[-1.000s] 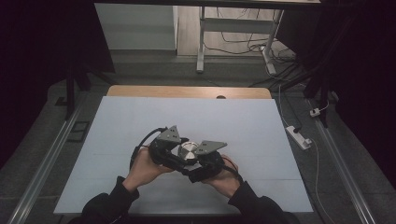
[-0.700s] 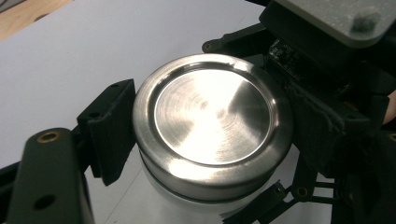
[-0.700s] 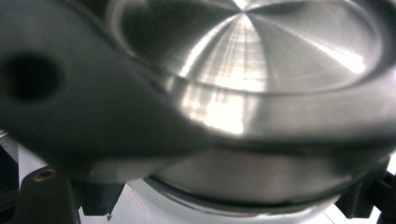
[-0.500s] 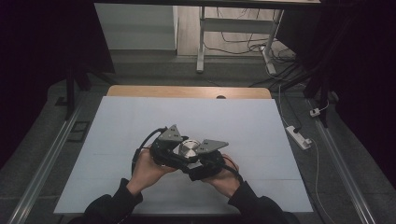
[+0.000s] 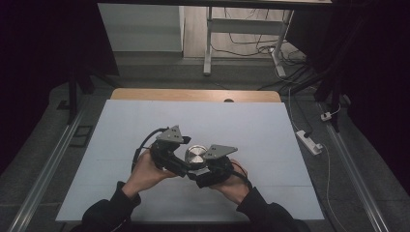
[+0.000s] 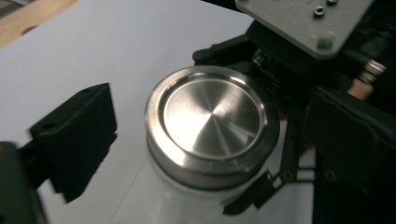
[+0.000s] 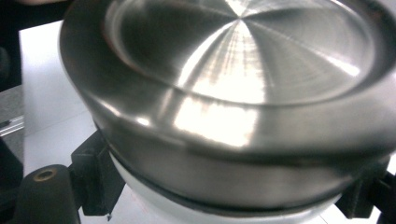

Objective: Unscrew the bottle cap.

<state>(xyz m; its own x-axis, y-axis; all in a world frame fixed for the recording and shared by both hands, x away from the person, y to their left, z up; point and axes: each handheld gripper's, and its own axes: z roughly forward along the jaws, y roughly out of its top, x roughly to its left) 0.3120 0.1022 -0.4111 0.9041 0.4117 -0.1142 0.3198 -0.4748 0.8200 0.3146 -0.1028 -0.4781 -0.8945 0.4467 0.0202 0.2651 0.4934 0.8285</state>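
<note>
The tabletop (image 5: 145, 121) is a broad pale sheet with a strip of bare wood along its far edge. It lies open on every side of the two sets of fingers: wide room toward the far edge, a good margin left and right, and a narrower band toward the near edge, where the person's sleeves come in.

Near the middle, somewhat toward the near side, a white bottle (image 6: 154, 200) with a brushed steel cap (image 5: 196, 154) sits between the two grippers. The right gripper (image 5: 205, 166) has its fingers clamped on the bottle just under the cap; the black pads (image 7: 93, 182) show pressed against the white body below the steel rim in the right gripper view.

The left gripper (image 5: 181, 162) has just been opening its fingers. In the left gripper view they stand spread, one black finger (image 6: 77, 135) clear of the cap's left edge with bare tabletop showing in the gap. The cap lies between them, untouched on that side; the contact on the other side I cannot tell.
</note>
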